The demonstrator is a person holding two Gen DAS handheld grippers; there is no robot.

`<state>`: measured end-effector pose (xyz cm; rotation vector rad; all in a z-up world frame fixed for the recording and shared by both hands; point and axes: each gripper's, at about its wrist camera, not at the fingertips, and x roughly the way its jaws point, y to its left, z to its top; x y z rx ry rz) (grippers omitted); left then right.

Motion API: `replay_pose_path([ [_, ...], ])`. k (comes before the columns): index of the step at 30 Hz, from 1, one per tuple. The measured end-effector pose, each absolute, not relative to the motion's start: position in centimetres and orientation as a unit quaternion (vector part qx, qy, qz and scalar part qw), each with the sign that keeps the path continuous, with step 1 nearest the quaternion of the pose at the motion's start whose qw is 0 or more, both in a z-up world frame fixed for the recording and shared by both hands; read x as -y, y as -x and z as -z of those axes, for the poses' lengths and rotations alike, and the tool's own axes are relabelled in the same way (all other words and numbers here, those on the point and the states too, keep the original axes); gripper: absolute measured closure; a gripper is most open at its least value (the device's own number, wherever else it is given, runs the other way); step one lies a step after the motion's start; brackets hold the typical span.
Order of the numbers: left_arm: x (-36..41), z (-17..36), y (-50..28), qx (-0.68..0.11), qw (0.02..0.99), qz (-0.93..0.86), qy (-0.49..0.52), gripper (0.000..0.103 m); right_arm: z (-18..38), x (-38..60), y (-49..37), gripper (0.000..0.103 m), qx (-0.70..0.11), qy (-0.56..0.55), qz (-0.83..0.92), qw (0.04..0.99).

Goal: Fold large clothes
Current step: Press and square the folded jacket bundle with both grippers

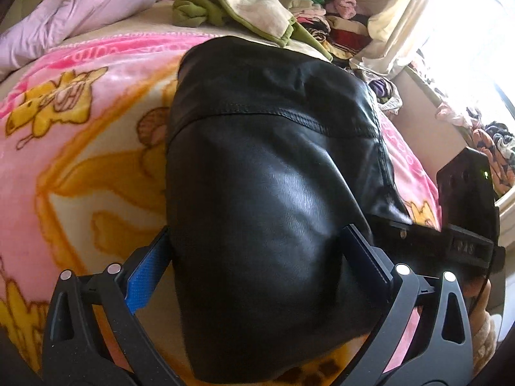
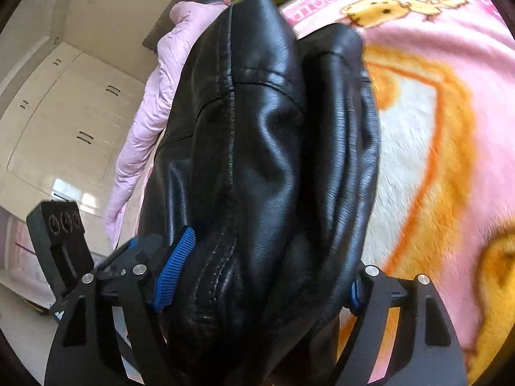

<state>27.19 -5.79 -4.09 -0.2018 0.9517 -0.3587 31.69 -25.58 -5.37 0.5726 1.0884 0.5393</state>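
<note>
Holding a folded black leather jacket [image 1: 270, 173] over the pink cartoon blanket [image 1: 80, 148], we grip a thick bundle of it in each tool. Our left gripper [image 1: 257, 257] is clamped wide around one bulging end, blue pads [image 1: 145, 276] pressing both sides. Our right gripper [image 2: 264, 273] likewise grasps the bunched seam end. Farther back lie a pink quilt [image 1: 80, 9], a green garment [image 1: 199, 9] and stacked clothes [image 1: 322, 19].
</note>
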Motion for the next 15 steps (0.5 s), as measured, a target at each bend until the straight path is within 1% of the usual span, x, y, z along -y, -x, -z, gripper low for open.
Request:
replay_pose_path([
  [3, 5.7, 4.0, -26.7, -0.447, 0.871, 0.182, 0.091, 0.008, 5.0, 26.3, -31.7, 0.028, -0.501, -0.256, -0.231, 0.794],
  [6, 6.3, 3.6, -26.4, -0.447, 0.872, 0.185, 0.080, 0.008, 4.0, 26.2, -30.9, 0.027, -0.492, -0.221, -0.208, 0.816],
  [8, 6.5, 3.5, -26.4, -0.446, 0.872, 0.185, 0.080, 0.008, 3.4, 26.3, -30.4, 0.023, -0.488, -0.206, -0.184, 0.828],
  [11, 6.6, 3.4, -26.4, -0.445, 0.873, 0.185, 0.079, 0.008, 2.8, 26.2, -29.5, 0.022, -0.480, -0.181, -0.161, 0.843],
  [13, 6.4, 3.3, -26.4, -0.445, 0.872, 0.187, 0.079, 0.008, 2.5, 26.2, -28.9, 0.017, -0.472, -0.166, -0.140, 0.854],
  [15, 6.4, 3.1, -26.3, -0.443, 0.873, 0.190, 0.078, 0.008, 2.5, 26.6, -28.6, 0.014, -0.464, -0.156, -0.127, 0.863],
])
